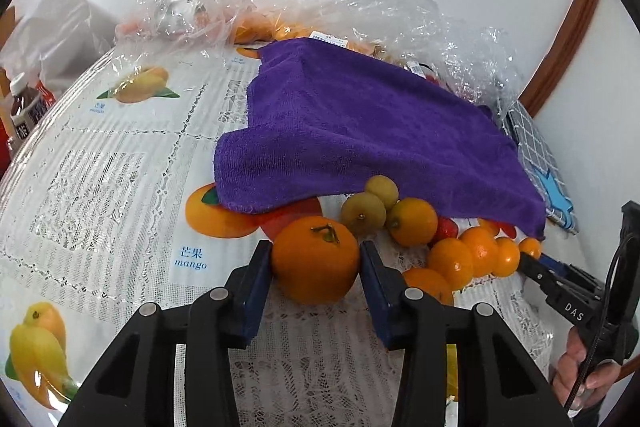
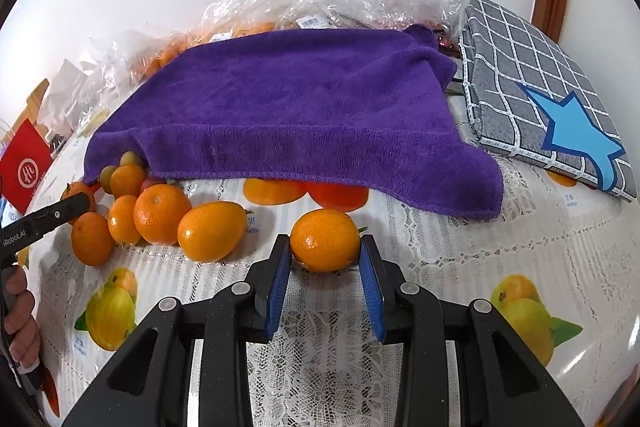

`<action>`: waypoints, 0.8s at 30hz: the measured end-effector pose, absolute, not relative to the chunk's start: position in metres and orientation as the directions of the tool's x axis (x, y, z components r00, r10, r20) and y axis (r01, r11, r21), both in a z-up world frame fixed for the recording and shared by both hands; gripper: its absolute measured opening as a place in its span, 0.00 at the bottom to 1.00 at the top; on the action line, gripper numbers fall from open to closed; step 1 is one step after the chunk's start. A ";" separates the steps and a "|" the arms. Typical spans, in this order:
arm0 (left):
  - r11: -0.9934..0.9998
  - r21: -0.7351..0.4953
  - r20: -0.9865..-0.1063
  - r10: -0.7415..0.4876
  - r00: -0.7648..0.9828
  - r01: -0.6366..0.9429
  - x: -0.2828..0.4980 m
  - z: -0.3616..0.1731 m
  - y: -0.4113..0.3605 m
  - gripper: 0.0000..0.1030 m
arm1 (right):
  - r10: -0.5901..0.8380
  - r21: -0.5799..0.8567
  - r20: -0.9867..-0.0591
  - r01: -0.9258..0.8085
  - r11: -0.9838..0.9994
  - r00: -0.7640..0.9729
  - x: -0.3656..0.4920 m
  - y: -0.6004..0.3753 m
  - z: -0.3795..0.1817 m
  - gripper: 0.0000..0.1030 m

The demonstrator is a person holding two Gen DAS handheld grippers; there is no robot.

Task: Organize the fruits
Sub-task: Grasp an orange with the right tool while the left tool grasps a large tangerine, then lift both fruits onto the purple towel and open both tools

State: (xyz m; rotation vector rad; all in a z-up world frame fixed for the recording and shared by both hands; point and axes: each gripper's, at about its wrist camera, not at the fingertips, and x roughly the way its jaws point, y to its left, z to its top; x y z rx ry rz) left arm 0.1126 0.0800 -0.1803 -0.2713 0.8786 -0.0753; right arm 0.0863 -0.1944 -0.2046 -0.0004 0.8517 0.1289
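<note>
My left gripper is shut on a large orange with a green stem, resting on the tablecloth. Behind it lie two yellow-green fruits, a small orange, a strawberry and a row of several kumquats. My right gripper is shut on a kumquat; it also shows at the right of the left wrist view. To its left lies the pile of kumquats and oranges. A purple towel covers something box-shaped behind the fruit.
Clear plastic bags holding more fruit lie behind the towel. A grey checked cloth with a blue star lies right. A drink bottle stands far left. A red package sits left. The fruit-print tablecloth covers the table.
</note>
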 end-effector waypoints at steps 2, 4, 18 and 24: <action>0.966 -0.254 -0.753 -0.171 0.636 -0.041 0.113 -0.180 0.078 0.42 | 0.103 0.038 -0.752 -0.113 0.993 0.652 0.086 -0.192 -0.205 0.34; 0.968 -0.247 -0.754 -0.166 0.635 -0.041 0.113 -0.180 0.077 0.42 | 0.083 0.011 -0.754 -0.113 0.994 0.651 0.086 -0.189 -0.205 0.34; 0.963 -0.265 -0.688 -0.152 0.709 -0.051 0.102 -0.160 0.084 0.39 | 0.180 0.093 -0.702 -0.162 0.982 0.689 0.072 -0.194 -0.194 0.33; 0.960 -0.281 -0.649 -0.185 0.738 -0.007 0.119 -0.126 0.081 0.39 | 0.173 0.077 -0.696 -0.168 0.983 0.697 0.074 -0.193 -0.173 0.33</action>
